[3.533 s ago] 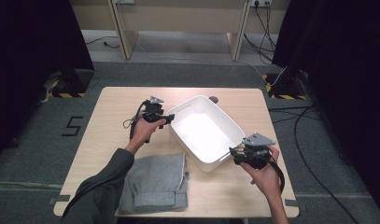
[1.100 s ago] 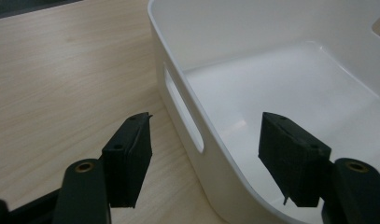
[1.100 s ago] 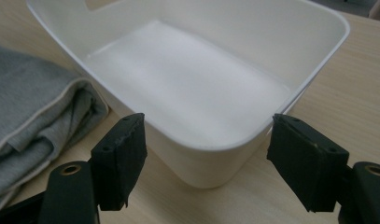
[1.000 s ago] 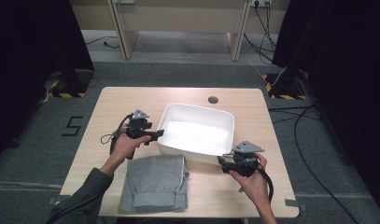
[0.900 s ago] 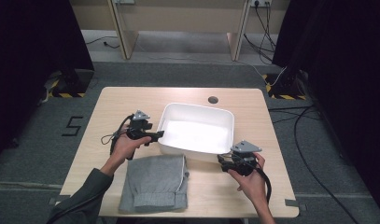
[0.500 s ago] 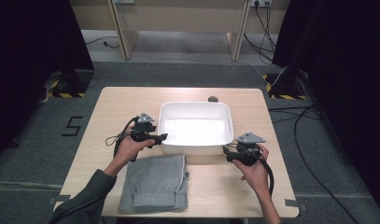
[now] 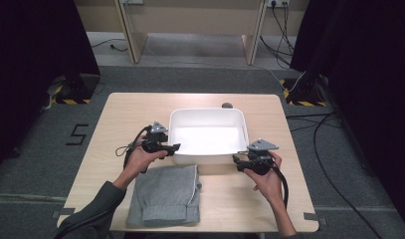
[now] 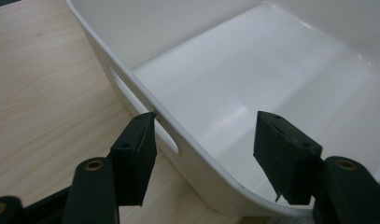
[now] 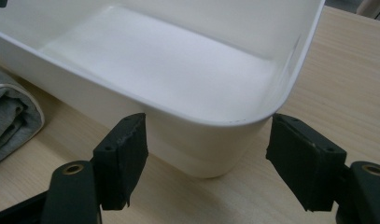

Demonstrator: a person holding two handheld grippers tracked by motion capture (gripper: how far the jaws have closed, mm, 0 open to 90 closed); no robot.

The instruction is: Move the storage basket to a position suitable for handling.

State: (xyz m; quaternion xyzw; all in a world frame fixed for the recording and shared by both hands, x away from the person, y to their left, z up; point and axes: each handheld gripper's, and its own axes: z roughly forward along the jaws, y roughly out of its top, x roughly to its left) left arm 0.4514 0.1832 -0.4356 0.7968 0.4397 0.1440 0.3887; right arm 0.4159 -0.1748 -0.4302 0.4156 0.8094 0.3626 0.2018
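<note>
White tub squared up on the table, a gripper at each near corner

The wooden table (image 7: 140, 109) carries the white tub (image 7: 207, 117) at its middle, long sides running left to right, with folded grey trousers (image 7: 166, 194) lying just in front of its near left part and a small dark disc (image 7: 227, 105) just beyond its far rim. The left gripper (image 7: 174, 148) sits at the tub's near left corner; in the left gripper view its jaws straddle the wall by the handle slot (image 8: 165, 135), one outside and one inside, apart from the plastic, having just been closing. The right gripper (image 7: 238, 159) faces the near right corner, its jaws spread wide on either side of the rounded corner without touching it.
</note>
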